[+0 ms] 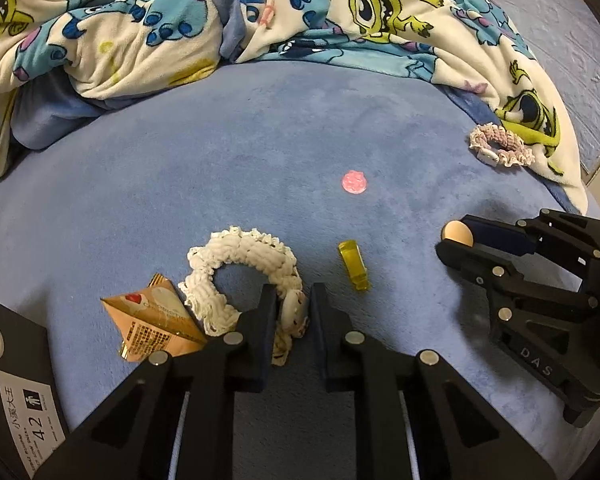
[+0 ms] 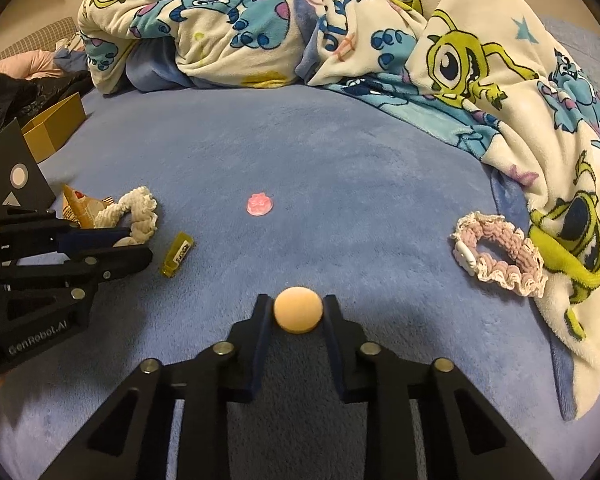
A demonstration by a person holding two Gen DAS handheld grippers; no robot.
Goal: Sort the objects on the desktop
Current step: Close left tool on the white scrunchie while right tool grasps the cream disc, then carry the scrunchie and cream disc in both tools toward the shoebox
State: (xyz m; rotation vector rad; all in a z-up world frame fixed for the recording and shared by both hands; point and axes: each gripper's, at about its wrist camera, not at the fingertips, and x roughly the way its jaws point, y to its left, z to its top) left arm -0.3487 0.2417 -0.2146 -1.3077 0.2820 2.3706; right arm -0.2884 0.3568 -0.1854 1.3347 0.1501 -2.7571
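Note:
My left gripper (image 1: 293,304) is shut on the charm end of a white crochet scrunchie (image 1: 236,264), which lies on the blue blanket; it also shows in the right wrist view (image 2: 138,212). My right gripper (image 2: 298,310) is shut on a round peach ball (image 2: 298,309), also seen in the left wrist view (image 1: 457,233). A yellow tube (image 1: 354,265) lies right of the scrunchie. A pink round piece (image 1: 354,182) lies farther out. A purple scrunchie (image 2: 500,254) lies at the right by the quilt. An orange snack packet (image 1: 152,320) lies left of the white scrunchie.
A crumpled cartoon-print quilt (image 1: 180,20) fills the back and the right side. A black box with a label (image 1: 24,396) stands at the left. A yellow cardboard box (image 2: 52,128) sits at the far left.

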